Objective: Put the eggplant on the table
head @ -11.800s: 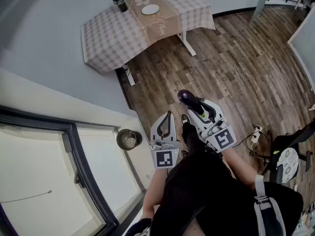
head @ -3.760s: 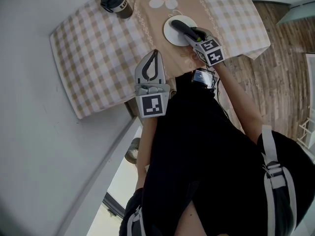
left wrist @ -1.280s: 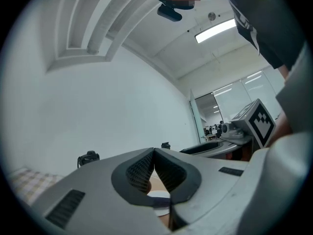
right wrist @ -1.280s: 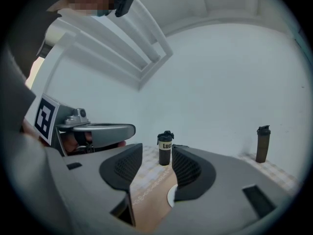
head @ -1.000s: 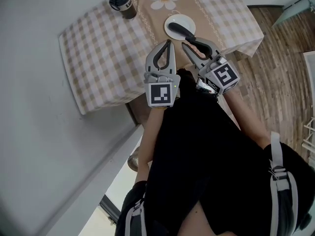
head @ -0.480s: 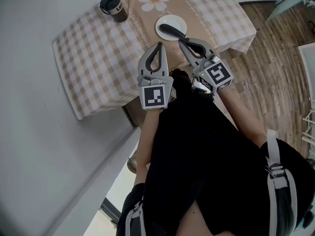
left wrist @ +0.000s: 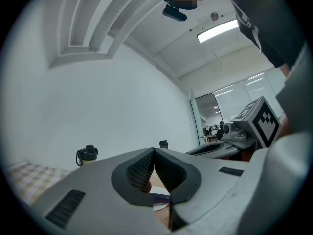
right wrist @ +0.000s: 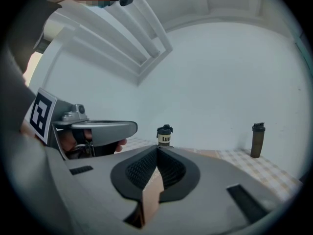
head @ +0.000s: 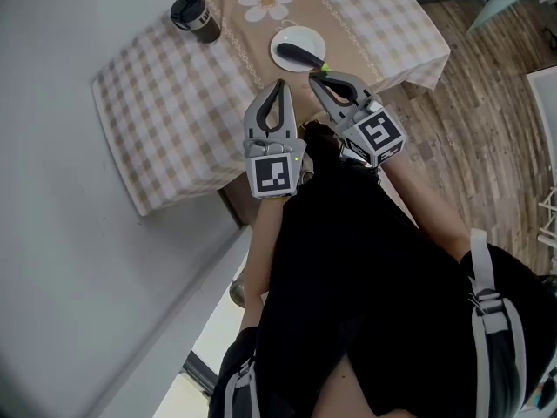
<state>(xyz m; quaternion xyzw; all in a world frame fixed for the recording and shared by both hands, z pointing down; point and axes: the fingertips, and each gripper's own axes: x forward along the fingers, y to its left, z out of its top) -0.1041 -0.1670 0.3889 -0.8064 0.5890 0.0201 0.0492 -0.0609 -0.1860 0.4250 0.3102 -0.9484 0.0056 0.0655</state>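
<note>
The right gripper [head: 314, 78] is being held level with its jaws pressed together and nothing between them. Its tips are being kept just short of the eggplant [head: 299, 55]. The left gripper [head: 278, 84] is being held beside it, also closed and empty, and both are being pointed over the near edge of the table [head: 165, 103].

The eggplant is lying across a small white plate [head: 301, 33], dark purple, with its green stem end turned toward the right gripper. The plate is being carried by a beige runner [head: 252, 37] with a daisy printed on it, laid down the middle of a checked beige-and-white tablecloth [head: 139, 129].

A dark lidded tumbler [head: 193, 16] is standing upright on the cloth, well apart from the plate, toward the wall. A taller dark bottle [right wrist: 257, 140] is being shown upright farther along the table in the right gripper view.

The table is being backed by a plain pale wall [head: 61, 233], and wood-plank flooring [head: 474, 103] is being shown to its right. A white moulded ceiling with a strip light [left wrist: 218, 30] is being shown overhead.
</note>
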